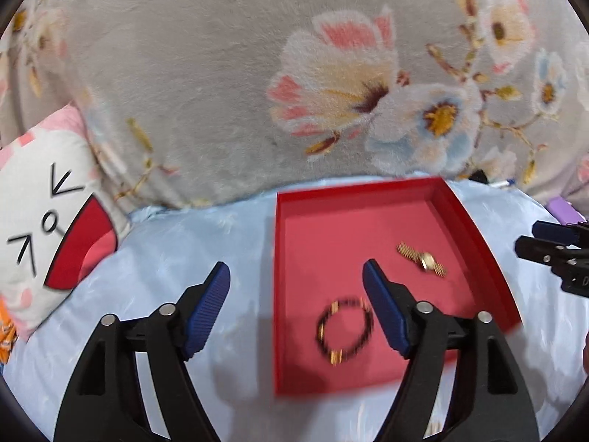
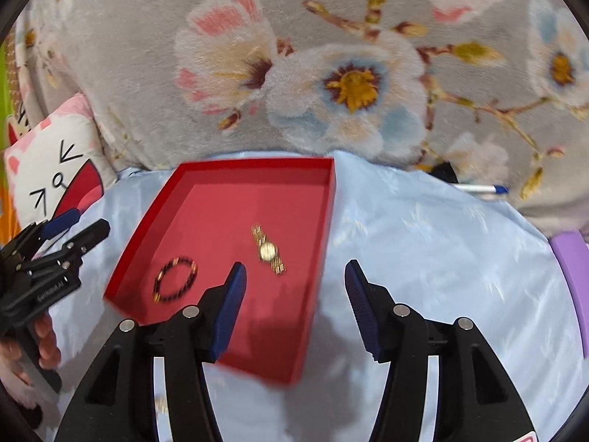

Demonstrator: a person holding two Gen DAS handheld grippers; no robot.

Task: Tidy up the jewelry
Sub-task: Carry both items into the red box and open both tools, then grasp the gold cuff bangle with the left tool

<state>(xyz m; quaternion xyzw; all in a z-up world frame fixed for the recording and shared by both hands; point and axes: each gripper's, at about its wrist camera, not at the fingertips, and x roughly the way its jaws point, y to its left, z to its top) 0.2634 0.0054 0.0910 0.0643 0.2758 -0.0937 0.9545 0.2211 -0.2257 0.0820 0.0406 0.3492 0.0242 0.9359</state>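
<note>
A red tray [image 1: 475, 228] [image 2: 147, 228] lies on the light blue cloth. In it lie a gold wristwatch [image 1: 423, 259] [image 2: 268, 251] and a dark beaded bracelet with gold spacers [image 1: 344, 329] [image 2: 175, 279]. My left gripper [image 1: 296, 280] is open and empty above the tray's left edge, its right finger next to the bracelet. My right gripper [image 2: 294, 278] is open and empty above the tray's right edge, its left finger near the watch. Each gripper shows at the edge of the other's view: the right one [image 1: 552, 254], the left one [image 2: 55, 250].
A grey floral plush blanket [image 1: 257, 73] [image 2: 331, 55] rises behind the cloth. A cat-face cushion [image 1: 44, 213] [image 2: 55, 169] sits at the left. A pen [image 2: 478, 188] and a purple object [image 2: 574, 269] lie at the right. A small gold item [image 2: 160, 403] lies on the cloth near the front.
</note>
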